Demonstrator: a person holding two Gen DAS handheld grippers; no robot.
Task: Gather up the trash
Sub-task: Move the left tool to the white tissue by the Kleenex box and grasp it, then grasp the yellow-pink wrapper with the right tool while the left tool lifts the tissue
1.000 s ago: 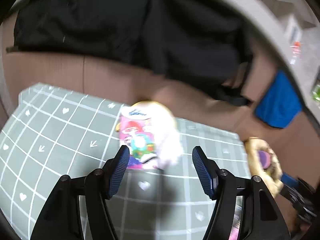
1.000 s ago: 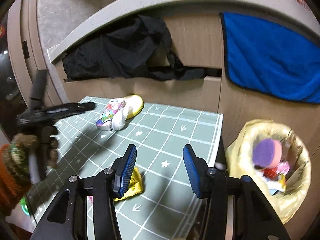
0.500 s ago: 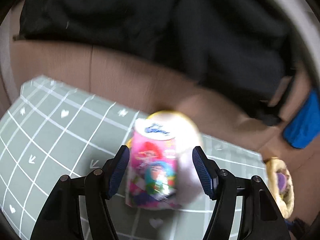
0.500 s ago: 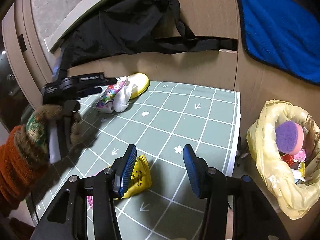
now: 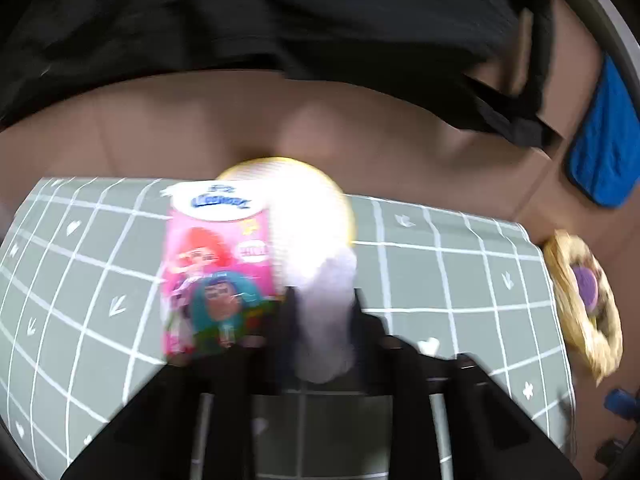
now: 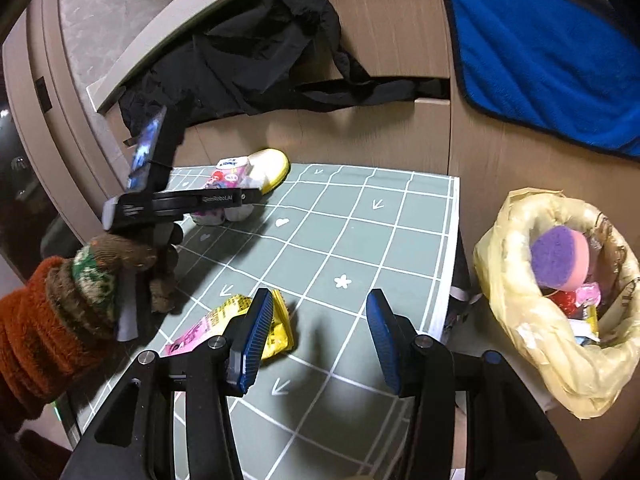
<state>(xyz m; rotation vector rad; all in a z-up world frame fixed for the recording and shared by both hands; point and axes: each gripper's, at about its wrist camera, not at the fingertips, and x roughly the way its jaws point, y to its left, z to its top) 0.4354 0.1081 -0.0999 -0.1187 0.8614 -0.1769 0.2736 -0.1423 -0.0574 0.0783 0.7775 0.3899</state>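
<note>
Left fingers closing on a white wad; right ones wait over a yellow wrapper.

In the left view the left gripper (image 5: 322, 312) has a white wad (image 5: 326, 320) between its closing fingers at lower centre, a pink pack (image 5: 218, 276) just left of it and a yellow bowl (image 5: 320, 204) behind, all on the green mat (image 5: 460, 280). A second ago these fingers stood spread, short of the pile; now they reach it. In the right view the right gripper (image 6: 318, 336) is spread and empty, a yellow wrapper (image 6: 256, 320) by its left finger, likely the next pick. The bin (image 6: 516, 280), at right beside the mat, already holds trash.
</note>
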